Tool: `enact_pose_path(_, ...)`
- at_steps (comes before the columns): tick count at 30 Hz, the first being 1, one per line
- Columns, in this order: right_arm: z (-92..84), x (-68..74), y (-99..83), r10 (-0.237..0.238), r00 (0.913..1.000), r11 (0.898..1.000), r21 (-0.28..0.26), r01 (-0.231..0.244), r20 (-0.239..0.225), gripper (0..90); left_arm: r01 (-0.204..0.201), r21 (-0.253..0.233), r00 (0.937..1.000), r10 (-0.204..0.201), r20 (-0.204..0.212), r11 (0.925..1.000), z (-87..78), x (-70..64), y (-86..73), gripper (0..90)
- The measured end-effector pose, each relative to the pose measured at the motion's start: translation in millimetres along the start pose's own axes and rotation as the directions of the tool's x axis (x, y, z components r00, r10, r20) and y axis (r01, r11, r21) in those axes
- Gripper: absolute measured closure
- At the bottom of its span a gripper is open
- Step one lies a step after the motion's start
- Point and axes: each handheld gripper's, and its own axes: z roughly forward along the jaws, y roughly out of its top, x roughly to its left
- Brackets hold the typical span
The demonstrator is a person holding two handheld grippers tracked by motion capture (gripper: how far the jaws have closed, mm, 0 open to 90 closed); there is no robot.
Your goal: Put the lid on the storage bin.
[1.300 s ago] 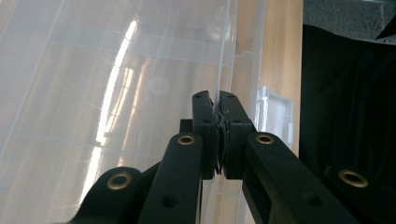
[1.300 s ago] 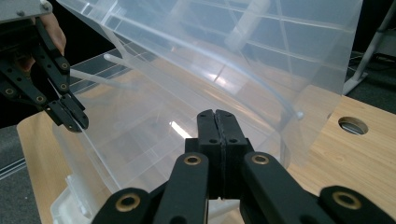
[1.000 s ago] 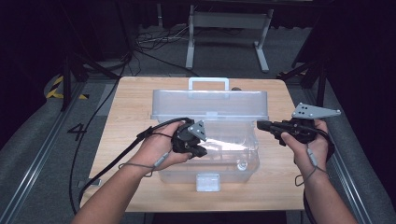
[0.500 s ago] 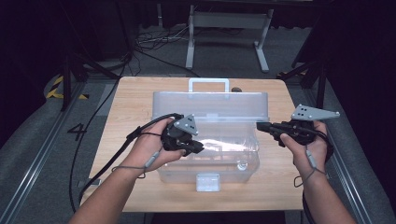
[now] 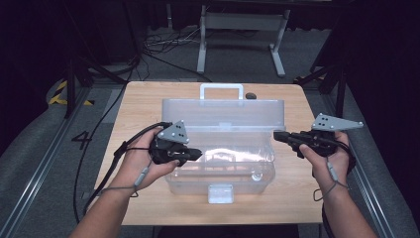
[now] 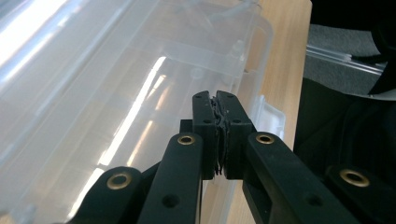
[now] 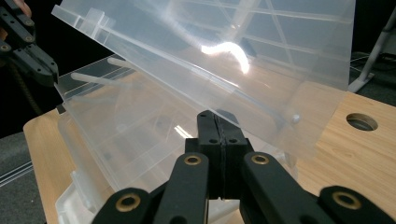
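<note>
Clear plastic toolbox (image 5: 220, 148) open mid-table, both grippers shut and empty at its ends.

Box long axis runs left-right along the wooden table (image 5: 138, 99); lid (image 5: 223, 113) raised toward the far edge, handle (image 5: 221, 90) up, latch (image 5: 220, 193) facing the near edge. Left gripper (image 5: 194, 153) jaws pressed together, nothing held, at the box's left end; right gripper (image 5: 278, 136) likewise at the right end. Small dark object (image 5: 251, 95) by the far edge.

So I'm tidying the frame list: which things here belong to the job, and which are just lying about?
In the job:
- clear box, lid up
- left hand-held gripper, shut, at its left end
- right hand-held gripper, shut, at its right end

Lying about:
- small dark thing behind the handle
- stand on the floor
- cables
</note>
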Motion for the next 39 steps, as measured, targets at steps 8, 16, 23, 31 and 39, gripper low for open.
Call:
enact_pose_path(8, -1.8, 1.2, -4.2, -0.006, 1.0000, 1.000, 0.001, 0.006, -0.003, 90.0, 0.079, -0.053, 0.9948, -0.082, -0.061, 0.9954, -19.6, 8.1, -19.7, 89.2)
enact_pose_path(16, -4.2, 1.2, -12.1, 0.009, 0.9997, 1.000, -0.007, -0.009, -0.024, 90.0, 0.145, -0.101, 0.9812, -0.156, -0.113, 0.9843, -29.9, 13.6, -32.5, 89.9)
enact_pose_path(23, -5.6, 3.0, -18.1, 0.015, 0.9993, 1.000, -0.003, -0.016, -0.035, 90.0, 0.216, -0.139, 0.9627, -0.234, -0.136, 0.9665, -30.9, 18.4, -43.8, 89.8)
enact_pose_path(31, -8.4, 6.6, -23.9, 0.017, 0.9993, 1.000, -0.011, -0.018, -0.034, 90.0, 0.241, -0.194, 0.9534, -0.269, -0.136, 0.9510, -30.3, 18.2, -53.3, 89.9)
enact_pose_path(39, -8.7, 10.1, -27.2, 0.005, 0.9997, 1.000, -0.007, -0.005, -0.025, 90.0, 0.259, -0.216, 0.9481, -0.290, -0.130, 0.9414, -30.4, 16.5, -62.3, 89.9)
